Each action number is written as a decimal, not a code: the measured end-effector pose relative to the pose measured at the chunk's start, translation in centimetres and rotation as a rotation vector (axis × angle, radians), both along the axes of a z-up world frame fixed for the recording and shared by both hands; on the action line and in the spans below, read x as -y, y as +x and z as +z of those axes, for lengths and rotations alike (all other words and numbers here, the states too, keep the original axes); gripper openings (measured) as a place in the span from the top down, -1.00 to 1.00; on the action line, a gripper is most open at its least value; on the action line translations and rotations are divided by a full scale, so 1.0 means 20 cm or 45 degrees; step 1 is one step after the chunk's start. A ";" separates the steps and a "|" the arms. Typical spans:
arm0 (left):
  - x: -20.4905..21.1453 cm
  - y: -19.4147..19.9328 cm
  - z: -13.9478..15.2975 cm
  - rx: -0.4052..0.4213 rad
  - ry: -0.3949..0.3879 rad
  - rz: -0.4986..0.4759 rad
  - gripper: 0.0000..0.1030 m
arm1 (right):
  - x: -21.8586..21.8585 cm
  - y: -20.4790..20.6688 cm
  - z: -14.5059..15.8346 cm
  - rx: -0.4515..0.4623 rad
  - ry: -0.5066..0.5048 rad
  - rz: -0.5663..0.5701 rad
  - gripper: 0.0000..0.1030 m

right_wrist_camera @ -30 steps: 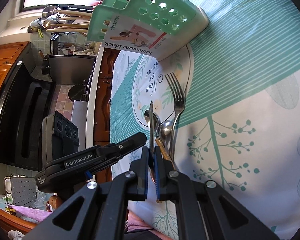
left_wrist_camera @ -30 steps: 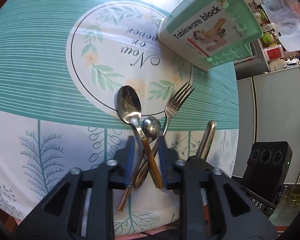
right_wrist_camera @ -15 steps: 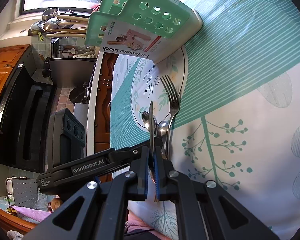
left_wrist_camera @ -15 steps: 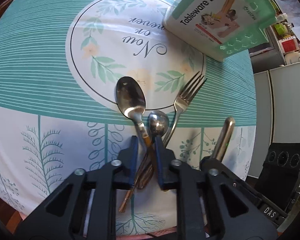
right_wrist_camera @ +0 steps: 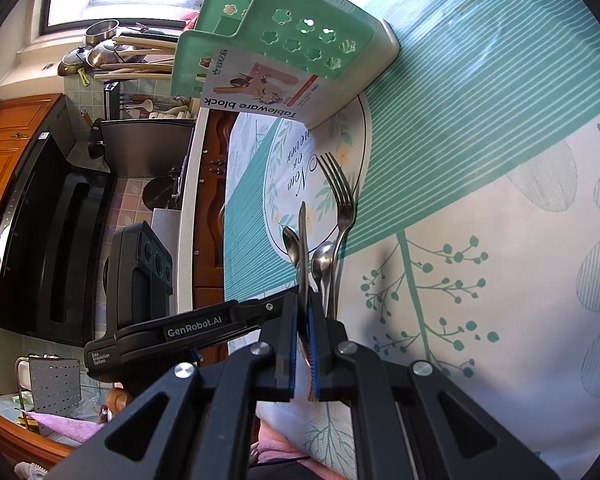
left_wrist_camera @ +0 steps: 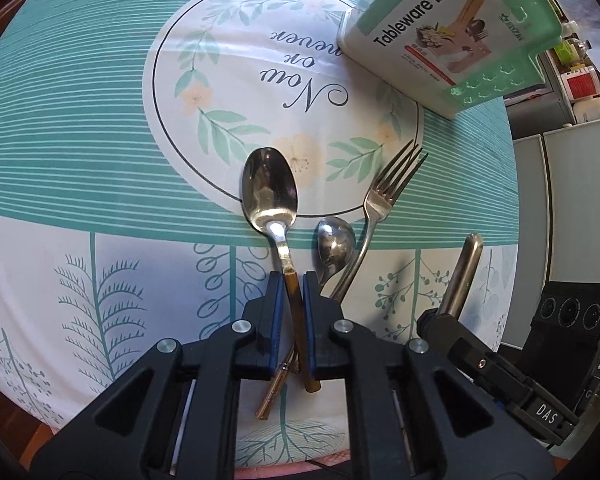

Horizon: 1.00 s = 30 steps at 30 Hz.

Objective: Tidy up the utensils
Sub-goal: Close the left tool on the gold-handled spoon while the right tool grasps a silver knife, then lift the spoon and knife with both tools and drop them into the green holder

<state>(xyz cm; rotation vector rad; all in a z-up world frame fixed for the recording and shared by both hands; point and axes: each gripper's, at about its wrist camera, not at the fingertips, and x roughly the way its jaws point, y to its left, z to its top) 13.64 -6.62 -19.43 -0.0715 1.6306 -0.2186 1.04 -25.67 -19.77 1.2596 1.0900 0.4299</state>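
Amber-handled large spoon [left_wrist_camera: 271, 196] lies lengthwise between your left gripper [left_wrist_camera: 287, 280] pads, jaws nearly closed on its handle, bowl pointing away toward the tableware block [left_wrist_camera: 452, 32]. Right view: your right gripper [right_wrist_camera: 304, 308] clamps a knife [right_wrist_camera: 302, 236], blade pointing toward that tableware block [right_wrist_camera: 284, 60].

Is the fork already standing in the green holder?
No, the fork lies flat on the tablecloth, apart from the holder.

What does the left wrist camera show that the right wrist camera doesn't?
Only the left view shows the left claw closed on the large spoon's brown handle, with a second brown handle crossing beneath. Only the right view shows the kitchen stove and the right claw gripping the knife edge-on. Both show the fork, small spoon and green tableware block.
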 end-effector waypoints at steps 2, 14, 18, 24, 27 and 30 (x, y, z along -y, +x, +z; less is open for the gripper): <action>0.00 -0.01 0.01 0.009 -0.026 -0.012 0.90 | 0.00 0.00 0.00 -0.001 0.001 0.001 0.91; 0.10 -0.16 0.30 0.445 -0.034 -0.203 0.92 | 0.00 0.00 0.10 0.067 -0.059 -0.006 0.91; 0.18 -0.15 0.52 0.622 -0.086 -0.257 0.92 | 0.03 0.02 0.18 0.112 -0.125 -0.036 0.91; 0.42 -0.04 0.90 0.952 -0.208 -0.363 0.92 | 0.19 0.15 0.41 0.266 -0.292 -0.141 0.91; 0.51 0.05 1.05 1.140 -0.309 -0.362 0.91 | 0.30 0.24 0.56 0.365 -0.363 -0.237 0.91; 0.56 0.18 1.13 1.249 -0.434 -0.306 0.91 | 0.39 0.34 0.69 0.484 -0.430 -0.348 0.91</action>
